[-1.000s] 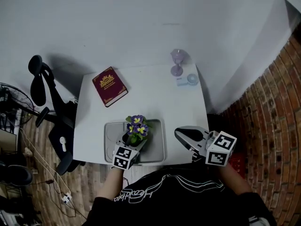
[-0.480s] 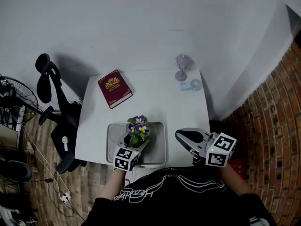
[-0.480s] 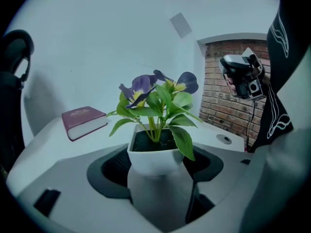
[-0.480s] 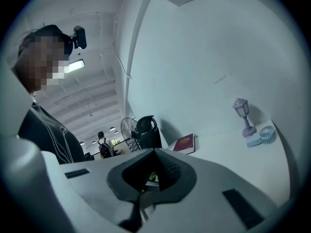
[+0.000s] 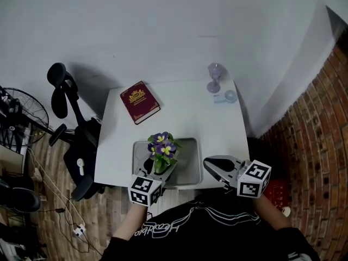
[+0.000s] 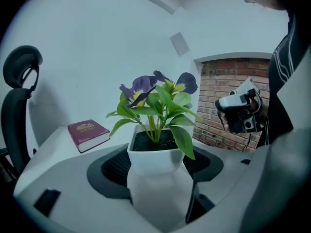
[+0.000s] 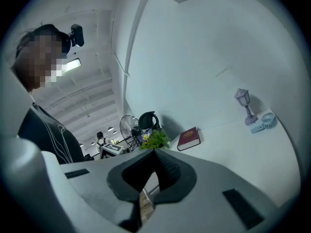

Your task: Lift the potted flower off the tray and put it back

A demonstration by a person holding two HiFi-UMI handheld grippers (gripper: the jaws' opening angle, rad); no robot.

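Note:
A purple and yellow flower point(image 5: 162, 145) grows in a white pot point(image 6: 155, 157). My left gripper point(image 5: 157, 168) is shut on the pot's sides and holds it upright in the air above the grey tray point(image 5: 190, 170). In the left gripper view the pot fills the space between the jaws of that gripper point(image 6: 155, 165) and the blooms point(image 6: 158, 93) stand above it. My right gripper point(image 5: 210, 163) hovers at the table's front right edge, shut with nothing in it. The right gripper view shows its jaws point(image 7: 154, 161) meeting, with the plant point(image 7: 153, 139) just beyond them.
On the white table point(image 5: 185, 118), a dark red book point(image 5: 140, 101) lies at the back left. A small purple lamp point(image 5: 213, 78) and a pale blue object point(image 5: 227, 97) stand at the back right. A black office chair point(image 5: 70, 124) and a fan point(image 5: 16, 118) are to the left, a brick wall to the right.
My left gripper has risen with the pot, which now hangs above the tray instead of resting in it. The right gripper has drifted slightly along the table's front edge.

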